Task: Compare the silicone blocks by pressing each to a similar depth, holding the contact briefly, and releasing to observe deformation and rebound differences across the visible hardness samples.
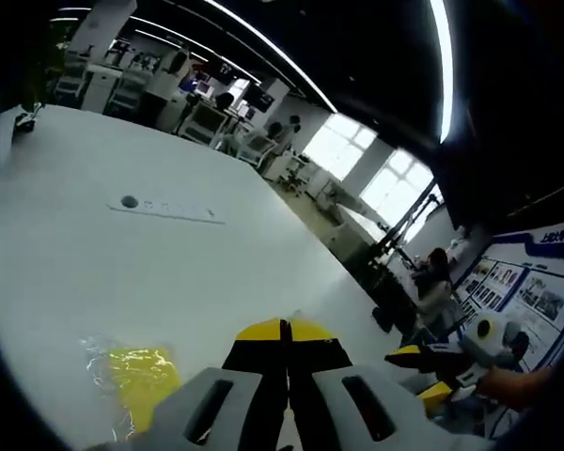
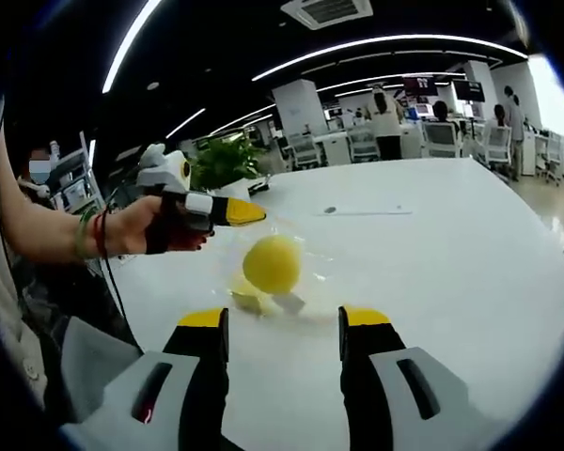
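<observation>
Right gripper [image 2: 282, 324] gapes wide, empty, just short of yellow block [image 2: 271, 264] in crinkly plastic wrap [image 2: 305, 282] on white table [image 2: 451, 263], likely soft, slippery, press top centre; left gripper [image 1: 285, 331] shut, empty, beyond.

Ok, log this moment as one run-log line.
left gripper shut, raised off table | right gripper open, facing yellow block | no contact

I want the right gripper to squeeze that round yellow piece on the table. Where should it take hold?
Probably across the widest middle of the yellow ball, coming straight ahead. The right gripper is open, the ball roughly centred beyond it; the left gripper hovers above.
</observation>
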Demonstrator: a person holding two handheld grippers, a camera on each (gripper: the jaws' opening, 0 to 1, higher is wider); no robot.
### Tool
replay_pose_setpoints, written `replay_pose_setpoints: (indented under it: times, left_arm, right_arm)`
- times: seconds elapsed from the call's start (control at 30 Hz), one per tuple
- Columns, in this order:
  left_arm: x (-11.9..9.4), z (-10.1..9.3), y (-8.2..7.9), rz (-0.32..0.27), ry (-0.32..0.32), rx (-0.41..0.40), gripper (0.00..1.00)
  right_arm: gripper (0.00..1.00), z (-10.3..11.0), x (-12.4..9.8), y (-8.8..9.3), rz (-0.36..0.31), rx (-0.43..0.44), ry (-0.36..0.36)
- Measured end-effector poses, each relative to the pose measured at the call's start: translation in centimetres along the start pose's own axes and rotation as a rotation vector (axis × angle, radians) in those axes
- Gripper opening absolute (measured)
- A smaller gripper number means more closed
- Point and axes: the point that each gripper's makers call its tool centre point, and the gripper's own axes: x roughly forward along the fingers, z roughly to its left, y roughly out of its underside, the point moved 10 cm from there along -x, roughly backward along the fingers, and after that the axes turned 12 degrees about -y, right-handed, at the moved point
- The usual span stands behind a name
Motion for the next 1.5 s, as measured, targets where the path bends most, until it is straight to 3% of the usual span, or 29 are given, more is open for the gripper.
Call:
replay_pose_setpoints:
  times: [0.2, 0.5, 0.87, 1.23, 1.5]
  left_arm:
    - [-1.6, 0.4, -1.0, -0.044, -0.021, 0.011, 0.0]
    - [-3.1, 0.1, -2.0, -0.064, 0.004, 0.007, 0.0]
    - [-4.4, -0.9, -2.8, -0.095, 0.02, 0.018, 0.0]
    - [-4.6, -1.6, -3.5, -0.087, 0.064, 0.021, 0.0]
    - [-4.7, -2.1, -3.8, -0.081, 0.082, 0.034, 0.0]
  right_arm:
    - [0.44, -0.1, 0.8, -0.6, 0.003, -0.019, -0.02]
    - [0.44, -0.2, 1.5, -1.6, 0.012, -0.046, -0.045]
    - [0.45, -1.0, 2.1, -4.2, 0.027, -0.124, -0.076]
    - [0.48, -2.0, 2.6, -6.5, 0.063, -0.206, -0.117]
    - [0.5, -2.1, 4.1, -8.7, 0.102, -0.28, -0.19]
